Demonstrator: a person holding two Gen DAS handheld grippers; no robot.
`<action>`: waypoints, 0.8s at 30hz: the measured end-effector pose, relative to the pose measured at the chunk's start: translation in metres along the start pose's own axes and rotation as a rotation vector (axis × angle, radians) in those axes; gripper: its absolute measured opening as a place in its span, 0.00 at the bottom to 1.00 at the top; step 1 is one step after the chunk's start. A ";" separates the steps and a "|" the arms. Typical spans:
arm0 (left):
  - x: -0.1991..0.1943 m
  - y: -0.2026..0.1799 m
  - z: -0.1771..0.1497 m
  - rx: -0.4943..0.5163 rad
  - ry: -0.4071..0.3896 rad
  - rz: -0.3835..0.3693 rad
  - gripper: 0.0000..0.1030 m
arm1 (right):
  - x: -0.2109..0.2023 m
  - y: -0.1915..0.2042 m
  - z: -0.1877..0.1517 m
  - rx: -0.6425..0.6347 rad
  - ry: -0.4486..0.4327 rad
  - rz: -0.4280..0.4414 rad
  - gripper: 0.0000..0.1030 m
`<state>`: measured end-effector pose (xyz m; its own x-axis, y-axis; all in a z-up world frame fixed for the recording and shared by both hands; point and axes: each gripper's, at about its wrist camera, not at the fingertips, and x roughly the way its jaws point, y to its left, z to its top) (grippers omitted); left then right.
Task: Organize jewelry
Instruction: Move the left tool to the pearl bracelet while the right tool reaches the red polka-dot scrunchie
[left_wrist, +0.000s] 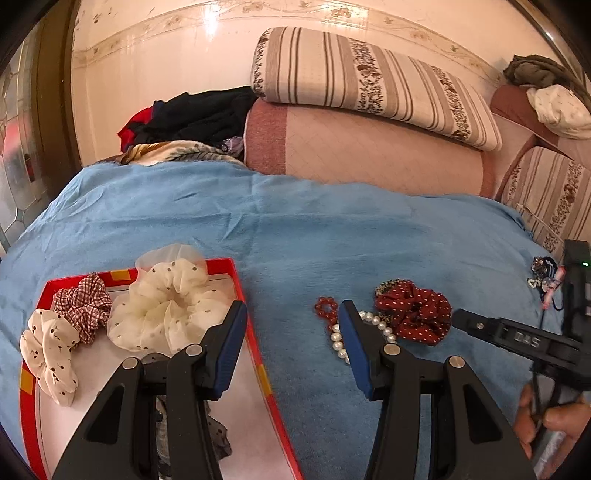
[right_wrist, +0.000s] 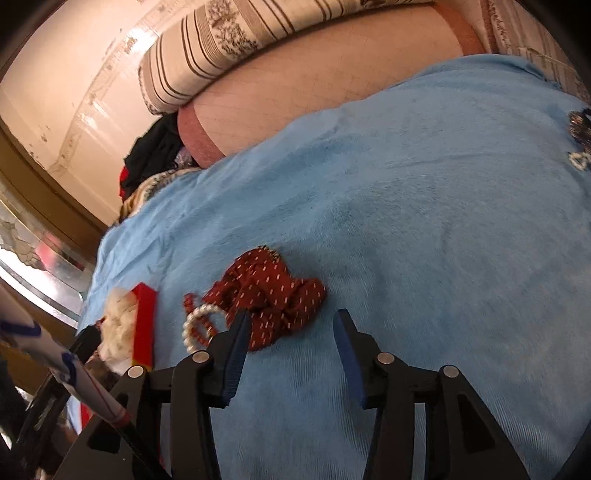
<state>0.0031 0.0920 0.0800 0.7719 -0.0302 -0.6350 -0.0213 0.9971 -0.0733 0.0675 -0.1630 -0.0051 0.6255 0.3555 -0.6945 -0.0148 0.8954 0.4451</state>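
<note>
A blue blanket, a red-rimmed tray, a cream dotted scrunchie, a dark red white-dotted scrunchie and white pearls are shown.

scrunchies in red tray: I count 3
scrunchies right of tray: 1 red dotted
bracelets beside tray: 2, pearl, red bead

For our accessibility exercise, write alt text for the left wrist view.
An open left tool hovers over a blue blanket, between a red tray holding three scrunchies and a loose pearl bracelet, red bead bracelet and dark red dotted scrunchie.
</note>
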 end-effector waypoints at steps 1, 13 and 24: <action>0.001 0.002 0.001 -0.005 0.001 0.003 0.49 | 0.006 0.001 0.003 -0.007 0.002 -0.004 0.50; 0.016 -0.010 -0.001 0.010 0.048 -0.033 0.49 | -0.015 -0.008 0.013 -0.095 -0.036 -0.051 0.07; 0.042 -0.028 -0.015 -0.025 0.199 -0.142 0.49 | -0.053 -0.052 0.020 0.038 -0.079 -0.007 0.07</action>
<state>0.0267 0.0615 0.0437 0.6279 -0.1854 -0.7559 0.0607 0.9799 -0.1900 0.0505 -0.2336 0.0203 0.6848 0.3261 -0.6517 0.0180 0.8865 0.4625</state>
